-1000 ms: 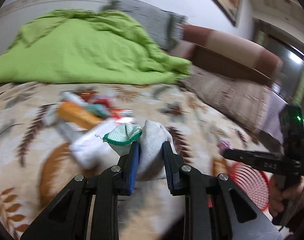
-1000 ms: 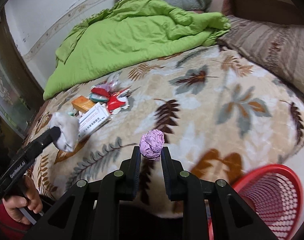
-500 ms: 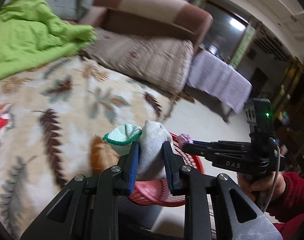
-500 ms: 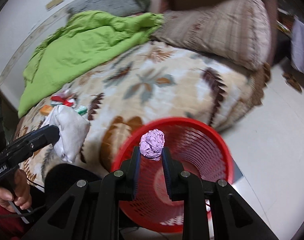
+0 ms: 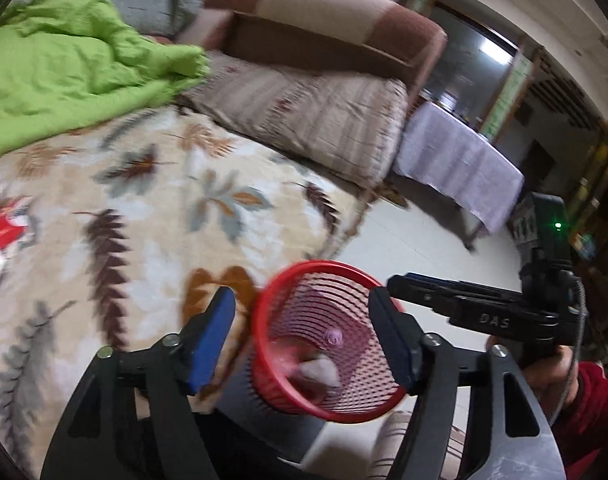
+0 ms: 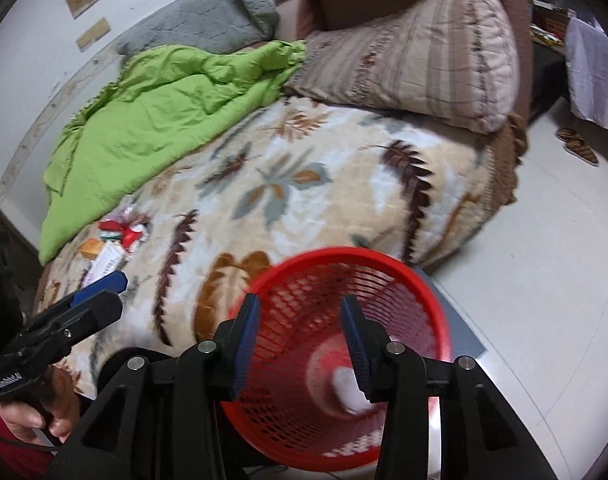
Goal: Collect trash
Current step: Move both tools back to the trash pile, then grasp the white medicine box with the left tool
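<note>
Red mesh basket (image 6: pixel 403 276) at 6 o'clock, white wad (image 6: pixel 349 394) inside. Cream blanket (image 6: pixel 343 184), brown and grey-blue leaf print, centre. Lime-green quilt (image 6: pixel 152 120) at 10. Beige striped pillow (image 6: pixel 419 52) at 1. Blue gripper pads (image 6: pixel 246 338).

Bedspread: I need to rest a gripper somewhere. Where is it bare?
The leaf-print bedspread is bare between the green quilt, the striped pillow and the red basket. It is crowded at the wrappers and boxes below the quilt.
</note>
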